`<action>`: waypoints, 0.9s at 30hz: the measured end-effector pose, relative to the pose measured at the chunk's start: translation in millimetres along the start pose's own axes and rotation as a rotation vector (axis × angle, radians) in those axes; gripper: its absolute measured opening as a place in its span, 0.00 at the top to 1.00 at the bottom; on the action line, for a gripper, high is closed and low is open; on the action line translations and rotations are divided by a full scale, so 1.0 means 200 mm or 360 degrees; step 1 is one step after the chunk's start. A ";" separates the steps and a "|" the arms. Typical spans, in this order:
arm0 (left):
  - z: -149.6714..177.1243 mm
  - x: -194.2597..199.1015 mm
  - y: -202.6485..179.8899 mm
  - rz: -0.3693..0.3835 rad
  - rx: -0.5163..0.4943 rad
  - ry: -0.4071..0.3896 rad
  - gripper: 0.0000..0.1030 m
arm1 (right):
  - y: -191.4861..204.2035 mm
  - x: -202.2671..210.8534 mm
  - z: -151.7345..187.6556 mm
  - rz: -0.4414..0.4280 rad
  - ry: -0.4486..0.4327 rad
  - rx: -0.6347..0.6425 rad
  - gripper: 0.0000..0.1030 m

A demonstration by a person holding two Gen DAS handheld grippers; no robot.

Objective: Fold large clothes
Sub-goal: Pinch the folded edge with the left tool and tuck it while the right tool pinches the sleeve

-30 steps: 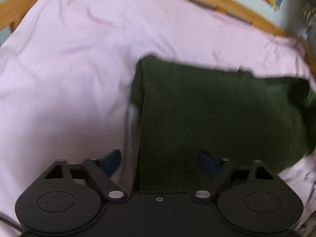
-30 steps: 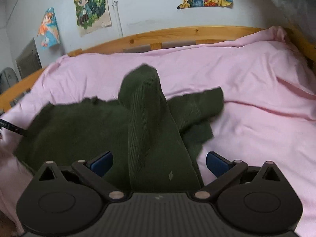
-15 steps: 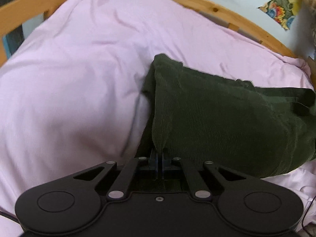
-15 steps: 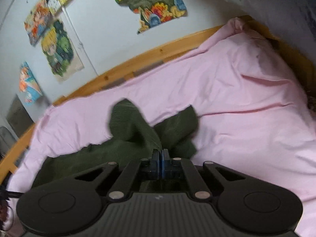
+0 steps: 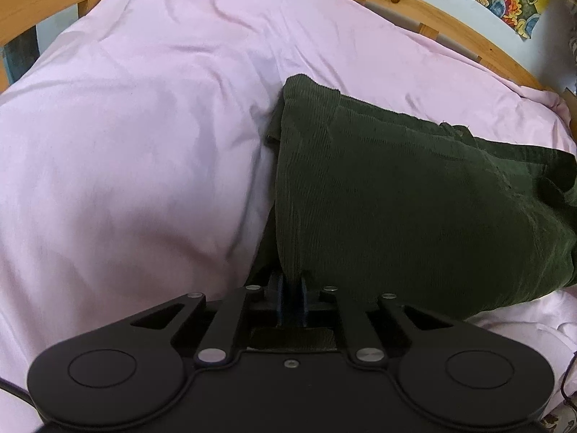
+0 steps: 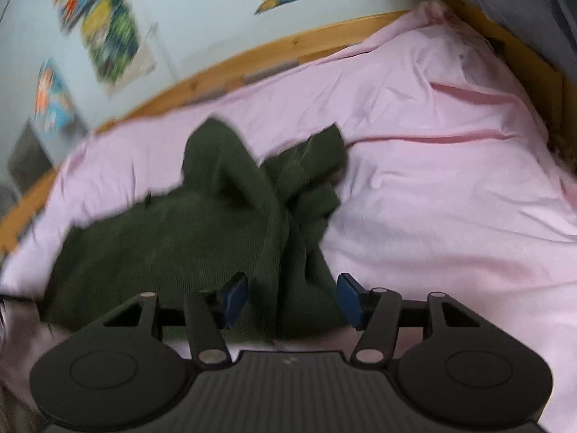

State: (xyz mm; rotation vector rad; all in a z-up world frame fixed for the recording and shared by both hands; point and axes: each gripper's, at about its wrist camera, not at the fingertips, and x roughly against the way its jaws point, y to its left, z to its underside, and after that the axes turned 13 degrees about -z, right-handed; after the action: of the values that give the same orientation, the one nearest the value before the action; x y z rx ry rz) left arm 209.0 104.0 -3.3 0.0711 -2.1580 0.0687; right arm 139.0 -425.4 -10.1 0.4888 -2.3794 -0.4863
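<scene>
Lying spread on the pink bedding (image 5: 144,126), the green garment (image 5: 414,198) is pinched at one edge by the left gripper (image 5: 291,294) to anchor it, while the right gripper (image 6: 293,299), jaws just opening, straddles a bunched fold unpressed.

Blurred wall posters (image 6: 108,32), green garment (image 5: 414,198) cut off at right

One green garment (image 5: 414,209), three posters (image 6: 111,32).
</scene>
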 end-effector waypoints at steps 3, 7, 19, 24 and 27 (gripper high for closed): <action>0.00 0.00 -0.02 -0.0025 -0.0036 0.0001 0.94 | 0.07 -0.04 0.07 0.0061 0.0141 0.0169 0.50; -0.02 0.02 -0.06 -0.0067 -0.0064 -0.0019 0.97 | 0.15 -0.12 0.11 0.0154 0.0189 0.0344 0.88; -0.16 0.15 0.00 -0.0091 0.0004 -0.0076 0.98 | 0.27 0.05 -0.11 0.0242 0.0122 0.0512 0.98; -0.03 0.09 -0.03 -0.0085 -0.0136 -0.0049 0.96 | 0.14 0.06 0.06 0.0244 0.0171 0.0294 0.97; -0.03 0.09 -0.01 -0.0052 -0.0156 -0.0036 0.91 | 0.14 0.12 0.06 0.0306 0.0089 0.0288 0.89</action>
State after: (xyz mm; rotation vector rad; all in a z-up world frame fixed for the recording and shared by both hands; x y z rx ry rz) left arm 204.2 101.5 16.2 0.0507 -2.1788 -0.0568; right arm 108.4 -410.3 7.1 0.3434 -2.3973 -0.1695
